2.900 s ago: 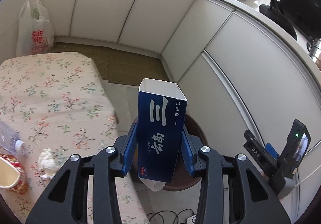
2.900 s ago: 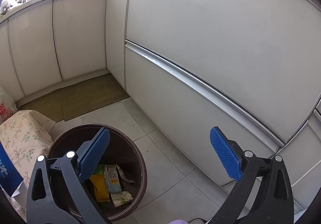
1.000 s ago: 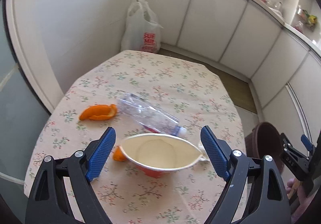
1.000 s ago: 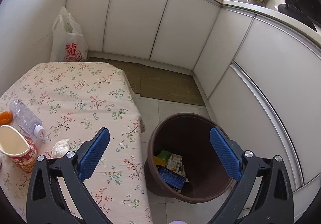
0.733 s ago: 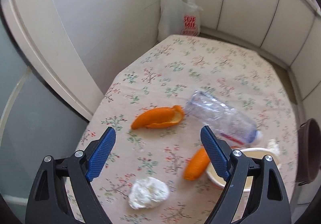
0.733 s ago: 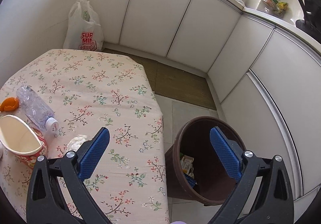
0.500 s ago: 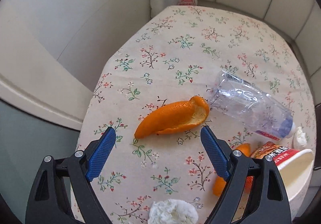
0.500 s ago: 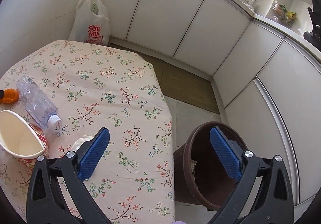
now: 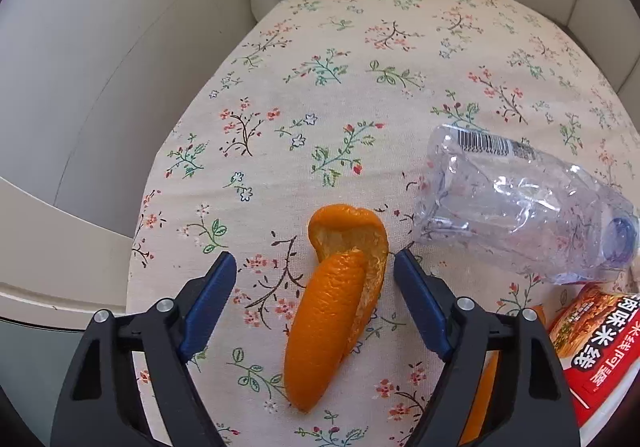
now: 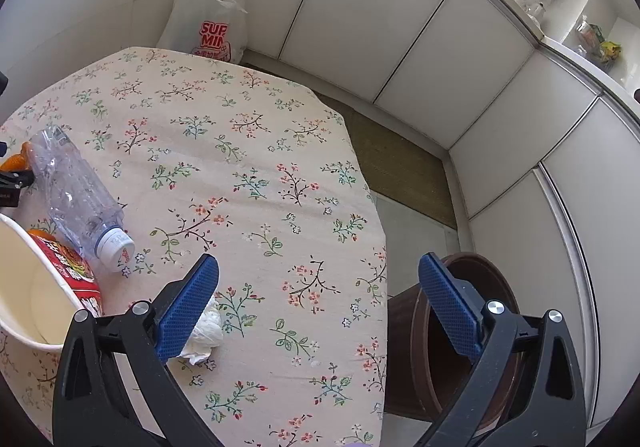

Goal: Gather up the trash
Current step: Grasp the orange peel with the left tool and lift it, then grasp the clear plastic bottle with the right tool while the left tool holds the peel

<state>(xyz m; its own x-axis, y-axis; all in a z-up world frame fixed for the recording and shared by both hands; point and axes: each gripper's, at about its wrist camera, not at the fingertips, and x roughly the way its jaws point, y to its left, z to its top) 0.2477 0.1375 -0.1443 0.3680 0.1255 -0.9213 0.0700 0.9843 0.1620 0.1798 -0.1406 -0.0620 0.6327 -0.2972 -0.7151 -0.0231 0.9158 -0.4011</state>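
Observation:
A long orange peel lies on the floral tablecloth, between the fingers of my left gripper. Its jaws are closing, with a gap still showing on both sides of the peel. To the right lie a crushed clear bottle and a red noodle cup. My right gripper hovers open over the table's right edge, holding nothing. A crumpled white tissue lies by its left finger. The brown trash bin stands on the floor beyond the table edge.
A second orange peel shows behind the left gripper's right finger. A white plastic bag stands on the floor past the table's far end. White cabinet doors line the room, with a mat before them.
My left gripper dropped the blue carton, swung over the table and came down around the orange peel, its jaws narrowing. My right gripper drifted from over the bin towards the table.

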